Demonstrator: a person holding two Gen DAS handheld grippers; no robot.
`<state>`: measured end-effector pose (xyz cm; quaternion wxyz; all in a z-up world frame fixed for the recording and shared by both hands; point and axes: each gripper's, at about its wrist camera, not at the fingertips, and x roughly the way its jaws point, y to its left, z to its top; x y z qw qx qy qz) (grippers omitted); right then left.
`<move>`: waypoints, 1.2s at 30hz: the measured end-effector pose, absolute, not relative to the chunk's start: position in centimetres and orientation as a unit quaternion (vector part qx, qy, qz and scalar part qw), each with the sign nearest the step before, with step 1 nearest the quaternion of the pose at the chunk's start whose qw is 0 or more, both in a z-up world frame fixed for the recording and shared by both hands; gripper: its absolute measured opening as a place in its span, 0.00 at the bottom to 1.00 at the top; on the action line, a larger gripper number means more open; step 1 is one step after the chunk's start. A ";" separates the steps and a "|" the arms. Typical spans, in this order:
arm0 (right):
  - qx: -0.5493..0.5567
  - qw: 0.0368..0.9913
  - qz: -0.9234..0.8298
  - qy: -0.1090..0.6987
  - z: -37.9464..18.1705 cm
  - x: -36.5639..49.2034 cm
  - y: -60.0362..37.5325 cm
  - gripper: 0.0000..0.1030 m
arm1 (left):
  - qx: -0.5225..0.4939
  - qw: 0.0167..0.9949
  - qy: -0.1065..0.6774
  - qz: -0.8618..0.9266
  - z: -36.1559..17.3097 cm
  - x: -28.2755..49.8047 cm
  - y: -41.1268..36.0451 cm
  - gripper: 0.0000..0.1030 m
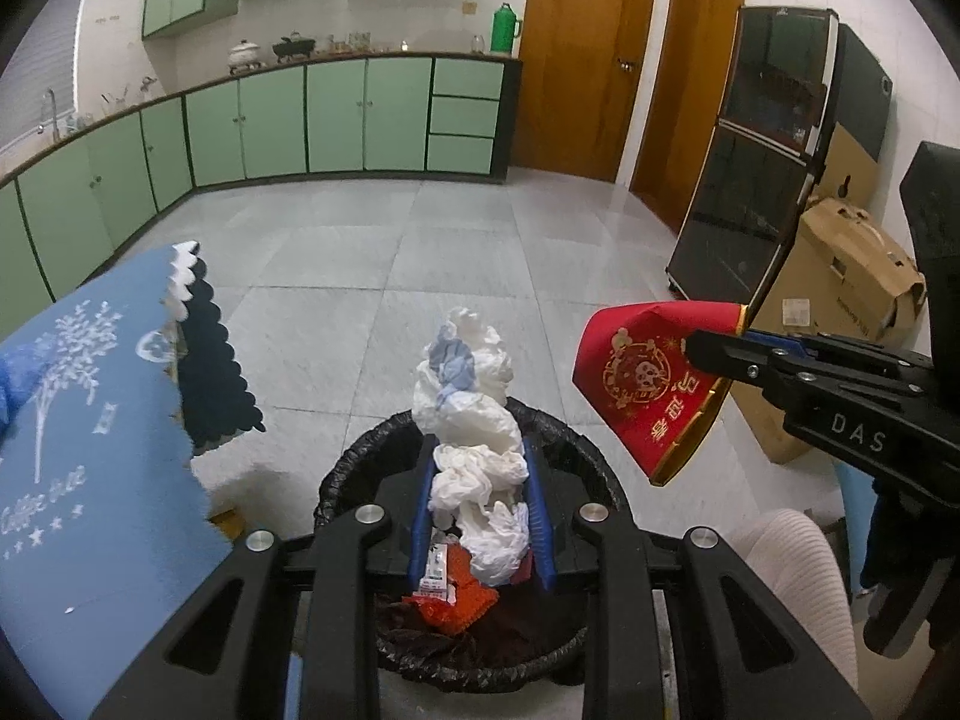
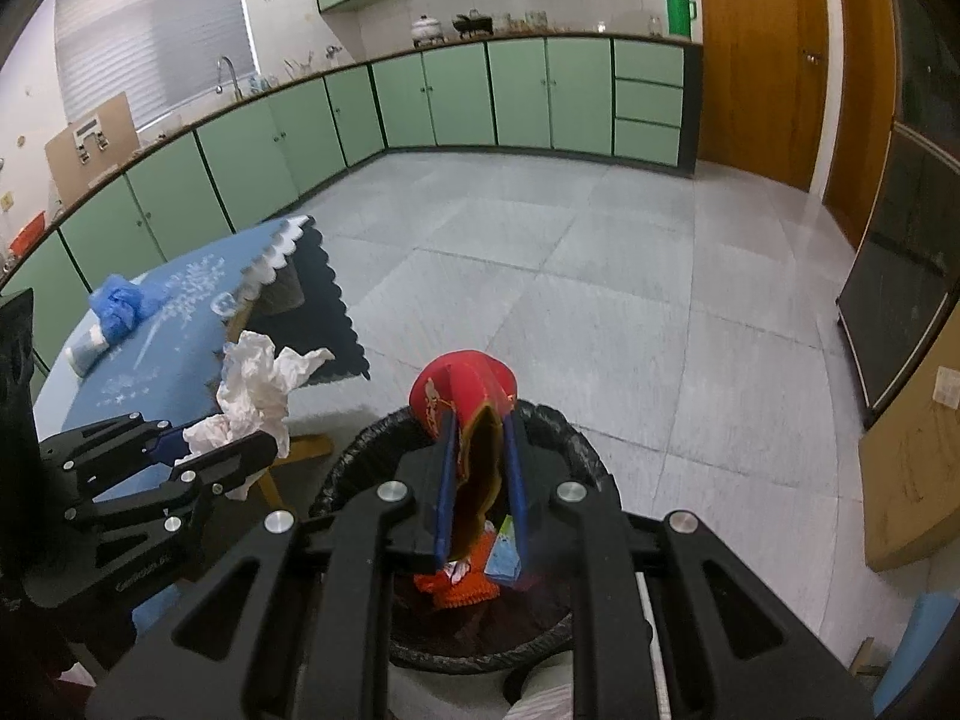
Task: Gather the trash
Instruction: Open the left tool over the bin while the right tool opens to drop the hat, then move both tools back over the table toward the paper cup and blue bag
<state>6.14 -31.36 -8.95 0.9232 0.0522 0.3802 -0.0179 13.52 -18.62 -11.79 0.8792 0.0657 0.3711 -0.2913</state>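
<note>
Crumpled white tissue (image 1: 477,450) is sitting pinched between the blue pads of the left gripper (image 1: 480,468), its bundle poking up past the fingertips with a bluish scrap tangled near the top. Below it the black-lined trash bin (image 1: 360,462) is standing open on the tiled floor, already holding an orange wrapper (image 1: 459,603) and some dark scraps. The right gripper (image 2: 483,444) is clamping a red packet (image 2: 459,387) with gold print (its gold inner lining is showing between the pads), and both loads are hanging over the bin's mouth. At the bin's left side, a table under a blue printed cloth (image 2: 156,330) is carrying a blue plastic bag (image 2: 123,303) near its far edge, beside what may be a pale cup, though the fisheye blurs it.
</note>
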 end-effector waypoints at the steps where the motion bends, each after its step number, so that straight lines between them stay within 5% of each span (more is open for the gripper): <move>1: 0.053 0.922 -0.018 0.382 -9.2 6.2 -31.6 0.14 | 0.067 0.878 0.372 -0.292 -12.0 13.6 -18.8 0.26; 7: 0.055 0.918 -0.026 0.393 -10.4 7.1 -32.1 0.22 | 0.063 0.874 0.382 -0.293 -12.6 14.3 -19.3 0.37; 12: 0.052 0.919 -0.033 0.389 -10.2 7.3 -32.1 0.44 | 0.049 0.878 0.380 -0.287 -12.2 14.7 -18.6 0.46; 18: 0.058 0.931 -0.057 0.356 -8.4 6.6 -31.8 0.89 | 0.033 0.892 0.363 -0.268 -10.4 14.6 -16.4 0.60; 23: 0.071 0.939 -0.043 0.334 -6.2 6.3 -30.6 0.92 | 0.017 0.905 0.345 -0.248 -8.6 14.3 -13.8 0.70; 36: 0.046 0.952 0.036 0.302 -3.2 9.1 -21.9 0.92 | -0.014 0.948 0.291 -0.131 -4.8 14.3 -1.9 0.74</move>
